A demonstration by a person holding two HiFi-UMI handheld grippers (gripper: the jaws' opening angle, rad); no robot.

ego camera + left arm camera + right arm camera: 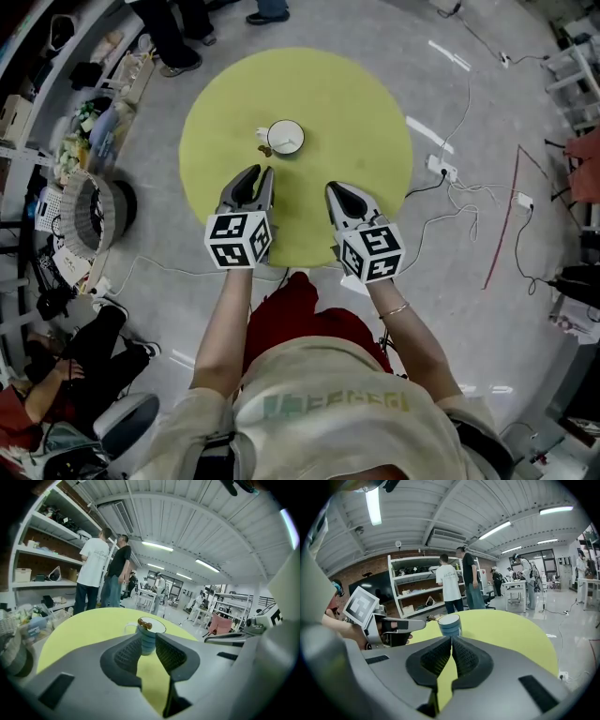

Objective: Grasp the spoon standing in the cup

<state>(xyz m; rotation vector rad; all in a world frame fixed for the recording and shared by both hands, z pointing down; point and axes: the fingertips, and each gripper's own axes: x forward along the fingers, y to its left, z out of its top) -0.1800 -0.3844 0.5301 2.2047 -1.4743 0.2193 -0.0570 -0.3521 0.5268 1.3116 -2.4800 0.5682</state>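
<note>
- Approach stage, by my judgement: the left gripper (262, 173) hung short of the cup (285, 137), on the person's side of it, and the spoon (264, 149) was not yet grasped.
- Left gripper jaws stood moderately apart with nothing between the pads. In the left gripper view the cup and spoon showed beyond the gap, almost in line with it.
- The right gripper (334, 190) had its jaws closed together on nothing. It sat near the cup, to the right of the left gripper, and had no evident part in the step.
- The spoon stood in the cup, leaning on the rim at the side nearest the left gripper. Only its top end cleared the rim.
- The spoon's visible end was brown, wooden-looking and knobbed. Its bowl was hidden inside the cup.
- The cup was white inside with blue bands outside, a small handle at its left. It stood alone near the middle of the round yellow-green table (361, 103).
- Recommended: advance the left gripper level with the protruding end, one pad each side of it and above the rim, then close.
- Risk, as assessed: the exposed end was short, so a low approach could strike the rim and shift or tip the cup.
</note>
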